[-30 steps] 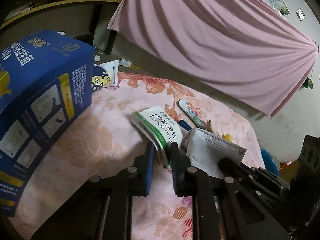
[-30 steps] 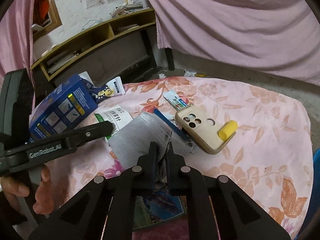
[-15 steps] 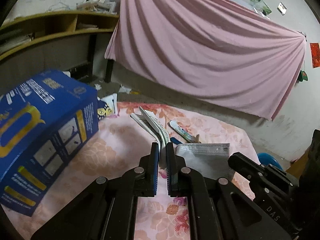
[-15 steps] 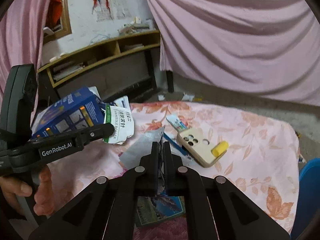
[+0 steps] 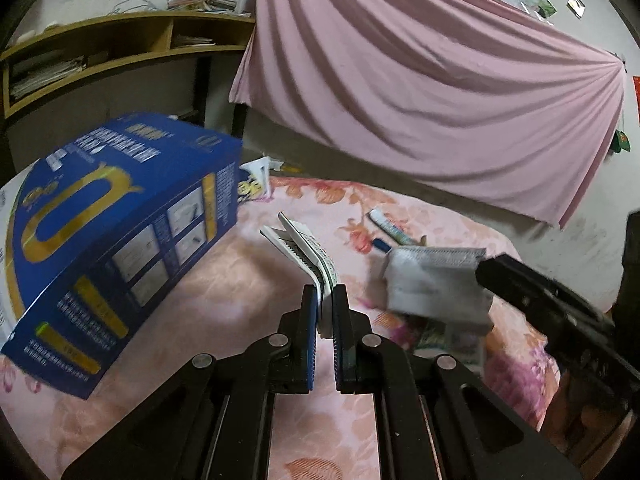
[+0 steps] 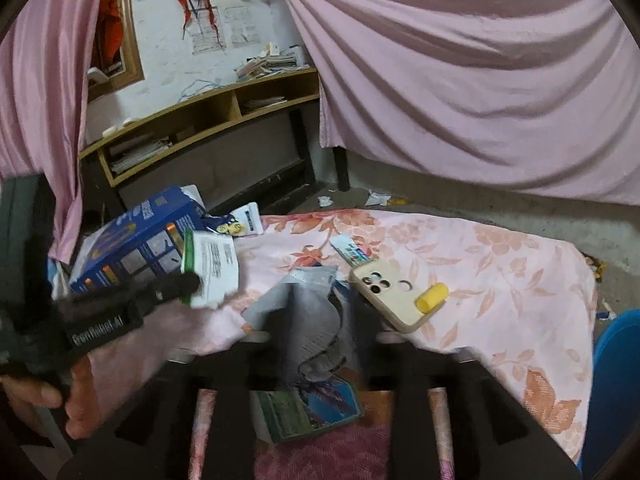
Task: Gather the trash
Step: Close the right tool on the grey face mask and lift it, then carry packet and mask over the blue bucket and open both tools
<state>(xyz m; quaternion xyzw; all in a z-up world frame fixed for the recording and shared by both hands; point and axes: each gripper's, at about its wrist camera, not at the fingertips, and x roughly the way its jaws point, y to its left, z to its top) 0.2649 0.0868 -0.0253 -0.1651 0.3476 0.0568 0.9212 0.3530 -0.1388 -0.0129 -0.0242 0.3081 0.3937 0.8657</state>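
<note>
- Left gripper [image 5: 325, 300] has lifted the white packet [image 5: 306, 250] off the bed, clamped tight.
- Right gripper [image 6: 316, 344] jaws opening; grey mask [image 6: 308, 320] (earlier pinched) slumps between them, near centre.

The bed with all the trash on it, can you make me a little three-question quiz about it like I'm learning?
1. True or false: the left claw is shut on the white and green packet.
2. What lies on the beige phone case? A) a yellow roll B) a spoon C) a key
3. Fill in: the grey face mask hangs between the opening jaws of the ____ claw.

Key: 1 true. 2 A, the yellow roll. 3 right; the right claw is blurred.
</note>
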